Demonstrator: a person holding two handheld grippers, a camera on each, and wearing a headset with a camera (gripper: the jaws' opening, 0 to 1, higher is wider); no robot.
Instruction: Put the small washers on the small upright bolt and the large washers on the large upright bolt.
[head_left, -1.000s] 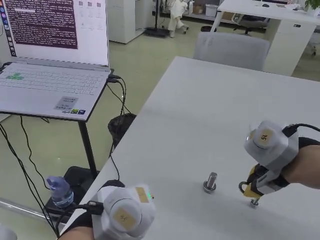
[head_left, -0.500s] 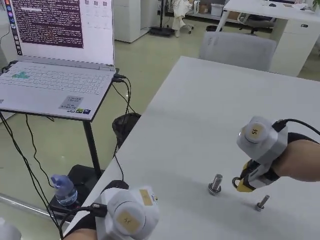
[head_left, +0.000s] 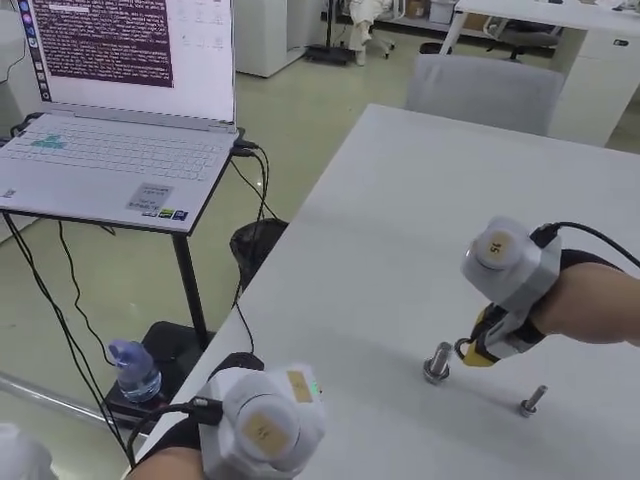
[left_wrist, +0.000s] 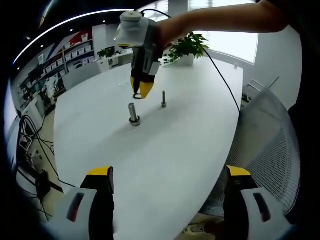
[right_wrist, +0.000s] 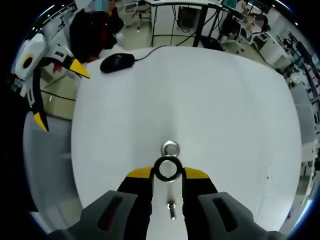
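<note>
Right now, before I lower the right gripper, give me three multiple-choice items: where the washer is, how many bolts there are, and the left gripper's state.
1. Where is the washer?
A. In the right gripper, close by the large bolt's top.
B. Down on the small bolt.
C. In the left gripper.

2. How many bolts stand on the table?
A. One.
B. Two.
C. Four.

3. How do the left gripper's jaws stand?
A. Shut on a washer.
B. Shut, empty.
C. Open, empty.

Answers:
1 A: the right gripper view shows the ring pinched between its jaws, just short of the large bolt.
2 B: the head view shows one large and one small.
3 C: the left gripper view shows its jaws wide apart with nothing between.
</note>
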